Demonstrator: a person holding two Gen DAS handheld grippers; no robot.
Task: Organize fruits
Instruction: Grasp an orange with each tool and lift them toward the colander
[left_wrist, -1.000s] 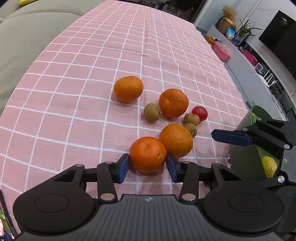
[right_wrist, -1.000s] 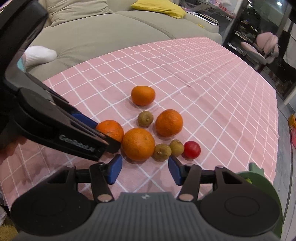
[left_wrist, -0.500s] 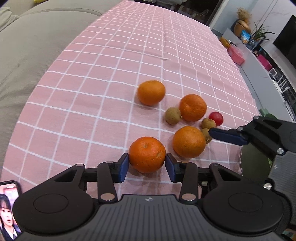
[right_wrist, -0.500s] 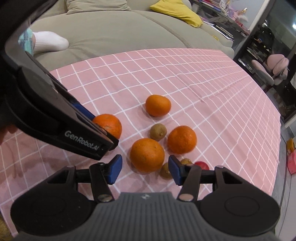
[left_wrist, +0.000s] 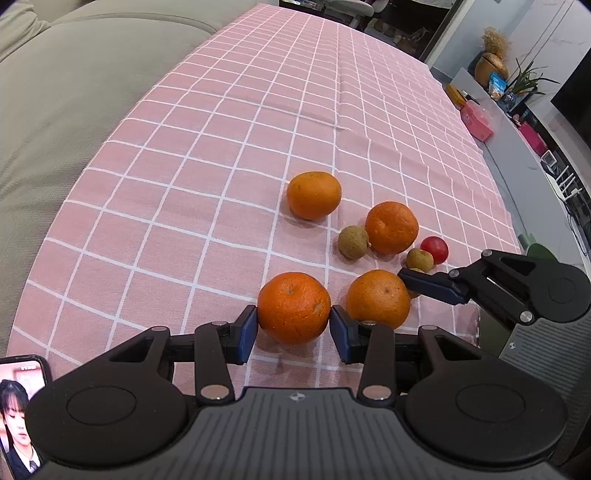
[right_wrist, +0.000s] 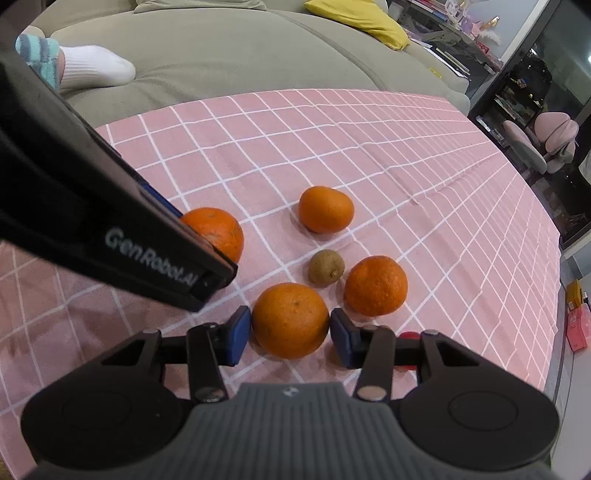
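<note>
The nearest orange (left_wrist: 293, 307) sat between the blue pads of the left hand-held gripper (left_wrist: 293, 330), both pads touching its sides, so the jaws were closed on it at about the fruit's width; whether it was clear of the pink checked cloth (left_wrist: 207, 177) on the desk could not be told. Just right of that orange lay a second orange (right_wrist: 290, 319), framed by the right hand-held gripper (right_wrist: 290, 336), whose left pad touched it while the right pad stood a sliver off, so a firm grip could not be confirmed.

Beyond the gripped orange, a third orange (left_wrist: 391, 228) lay farther back and to the right, with a small brown fruit (left_wrist: 353, 242) just beside it on its left. A fourth orange (left_wrist: 314, 195) sat alone behind the gripped orange, apart from the others. Farther right of the third orange were another small brown fruit (left_wrist: 419, 259) and a red cherry tomato (left_wrist: 434, 249), touching or nearly so.

To the left of the gripped orange, past the cloth's edge, lay a grey-green sofa (left_wrist: 66, 92). A phone (left_wrist: 20, 402) with a lit screen showed at the lower left, nearer than the gripped orange.
</note>
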